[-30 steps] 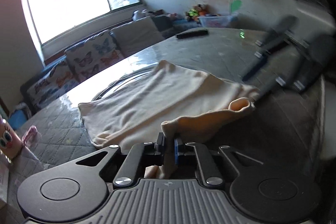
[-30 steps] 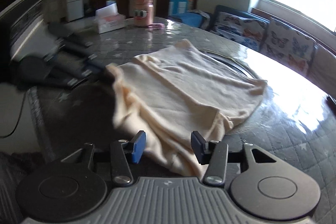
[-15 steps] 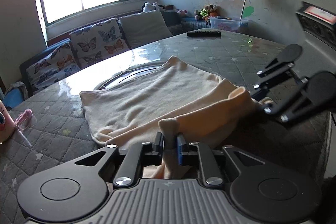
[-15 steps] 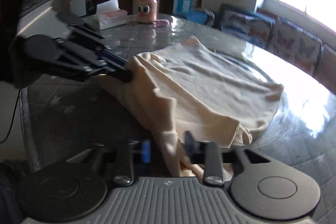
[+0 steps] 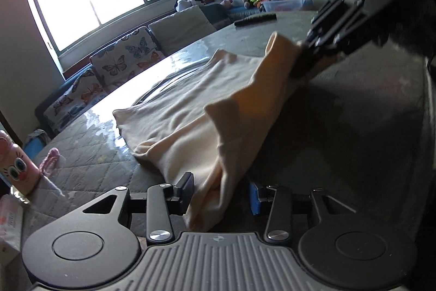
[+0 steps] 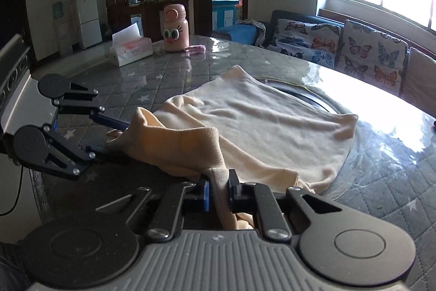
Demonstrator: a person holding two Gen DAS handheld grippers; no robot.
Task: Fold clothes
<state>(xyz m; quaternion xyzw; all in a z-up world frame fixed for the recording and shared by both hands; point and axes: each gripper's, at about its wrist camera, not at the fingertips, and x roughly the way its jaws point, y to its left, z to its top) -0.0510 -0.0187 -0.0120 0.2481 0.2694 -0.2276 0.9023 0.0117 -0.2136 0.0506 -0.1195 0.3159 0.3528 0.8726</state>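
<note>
A cream-coloured garment (image 5: 190,111) (image 6: 272,127) lies on the quilted grey table (image 6: 381,195), its near edge raised in a fold. My left gripper (image 5: 220,187) stands open, and the cloth hangs loosely between its spread fingers. In the right wrist view, the left gripper (image 6: 117,138) sits at the left end of the fold with its jaws apart. My right gripper (image 6: 219,187) is shut on a bunch of the garment's edge. From the left wrist view, the right gripper (image 5: 302,51) holds that end lifted off the table.
A pink bottle with cartoon eyes (image 6: 175,30) and a tissue box (image 6: 130,48) stand at the far side of the table. A dark remote (image 5: 254,19) lies near the opposite edge. A sofa with butterfly cushions (image 6: 354,48) runs beneath the window.
My left gripper has opened and let go of the fold. My right gripper has shut on the garment's edge and raised it.
</note>
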